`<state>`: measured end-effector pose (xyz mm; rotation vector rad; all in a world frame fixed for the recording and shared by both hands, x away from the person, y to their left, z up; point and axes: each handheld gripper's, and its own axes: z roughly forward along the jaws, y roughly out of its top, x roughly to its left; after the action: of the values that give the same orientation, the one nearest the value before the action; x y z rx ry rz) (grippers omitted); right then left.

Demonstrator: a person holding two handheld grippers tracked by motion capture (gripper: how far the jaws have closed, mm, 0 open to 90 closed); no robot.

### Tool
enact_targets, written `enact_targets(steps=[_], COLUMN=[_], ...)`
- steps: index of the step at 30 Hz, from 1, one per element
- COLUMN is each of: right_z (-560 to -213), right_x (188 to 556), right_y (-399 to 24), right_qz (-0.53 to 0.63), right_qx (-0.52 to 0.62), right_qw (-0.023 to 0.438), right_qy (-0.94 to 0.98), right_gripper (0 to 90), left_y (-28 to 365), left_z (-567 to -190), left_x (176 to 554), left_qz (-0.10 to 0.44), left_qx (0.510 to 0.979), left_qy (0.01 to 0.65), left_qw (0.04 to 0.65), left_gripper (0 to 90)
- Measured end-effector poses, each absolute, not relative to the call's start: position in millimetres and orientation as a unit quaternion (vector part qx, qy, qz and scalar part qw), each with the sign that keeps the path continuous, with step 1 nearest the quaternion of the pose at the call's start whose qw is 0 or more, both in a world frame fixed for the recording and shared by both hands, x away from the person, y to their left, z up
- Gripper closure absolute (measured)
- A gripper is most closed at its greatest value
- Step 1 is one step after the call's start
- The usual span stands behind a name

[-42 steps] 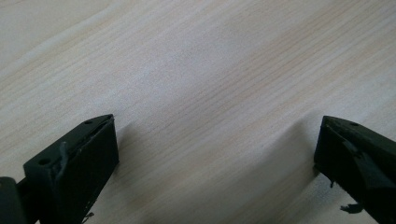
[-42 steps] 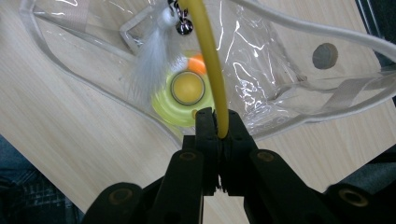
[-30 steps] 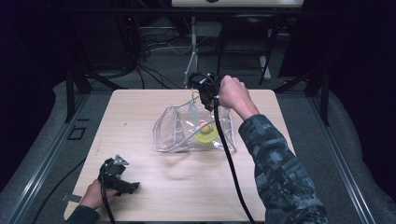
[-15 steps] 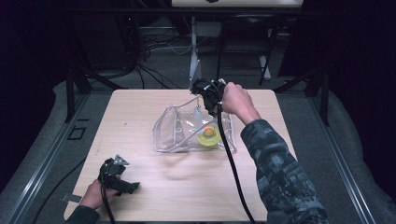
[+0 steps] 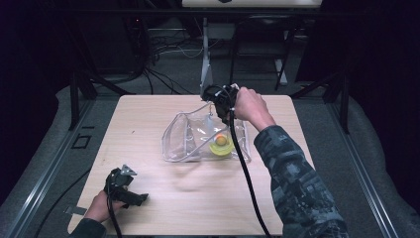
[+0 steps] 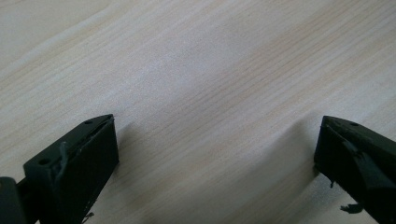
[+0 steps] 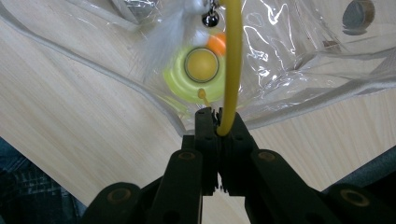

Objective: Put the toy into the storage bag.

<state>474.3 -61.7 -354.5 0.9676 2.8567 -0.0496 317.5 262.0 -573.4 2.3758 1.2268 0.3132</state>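
A clear plastic bag [image 5: 188, 141] lies in the middle of the wooden table [image 5: 148, 114]. Inside it is a yellow-green disc toy [image 5: 221, 145] with an orange ball. My right gripper [image 5: 218, 101] hangs over the bag's far edge, shut on a thin yellow rod [image 7: 231, 60]. In the right gripper view the rod rises from between the closed jaws [image 7: 215, 116] towards a white feather [image 7: 163, 37] and a small bell [image 7: 208, 18], above the disc toy [image 7: 198, 74] seen through the bag [image 7: 289, 56]. My left gripper [image 5: 130, 194] rests at the table's front left, open [image 6: 215, 154] over bare wood.
A black cable [image 5: 247, 178] trails from the right gripper across the table towards the person's sleeve [image 5: 297, 188]. A round dark button [image 7: 357, 16] sits on the bag's wall. Stands and cables crowd the dark floor beyond the table's far edge.
The right hand has shifted slightly to the right at the bag's far edge, and the bag's top has moved with it. The left gripper has stayed put.
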Motion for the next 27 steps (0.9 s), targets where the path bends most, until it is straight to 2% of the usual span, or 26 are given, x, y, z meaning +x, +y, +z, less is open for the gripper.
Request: enact_targets(steps=[7, 15, 21, 23, 25, 27], right_z=[-353.7, -349.4, -339.9, -335.1, -332.8, -326.7], right_x=[475.1, 473.2, 466.1, 462.3, 460.3, 454.3], right_y=[-62.6, -67.6, -72.0, -72.9, -73.6, -75.0], right_qz=[-0.018, 0.001, 0.023, 0.025, 0.027, 0.031], right_qx=[0.324, 0.327, 0.329, 0.329, 0.327, 0.326], right_qw=[0.059, 0.055, 0.059, 0.063, 0.067, 0.073], right_qy=[0.944, 0.943, 0.942, 0.942, 0.942, 0.942], right_gripper=[86.1, 80.7, 72.2, 65.4, 64.1, 55.5], left_y=[261.8, 261.1, 260.9, 260.9, 260.8, 260.7], left_z=[-573.4, -573.5, -573.5, -573.6, -573.5, -573.4], left_x=[317.7, 318.0, 317.7, 317.2, 317.0, 316.8], left_qz=[0.113, 0.114, 0.114, 0.114, 0.114, 0.113], left_qx=[0.861, 0.861, 0.86, 0.86, 0.86, 0.861], left_qy=[0.442, 0.443, 0.443, 0.443, 0.443, 0.443], left_qw=[0.223, 0.224, 0.224, 0.224, 0.224, 0.223], left_gripper=[0.0, 0.0, 0.0, 0.0, 0.0, 0.0])
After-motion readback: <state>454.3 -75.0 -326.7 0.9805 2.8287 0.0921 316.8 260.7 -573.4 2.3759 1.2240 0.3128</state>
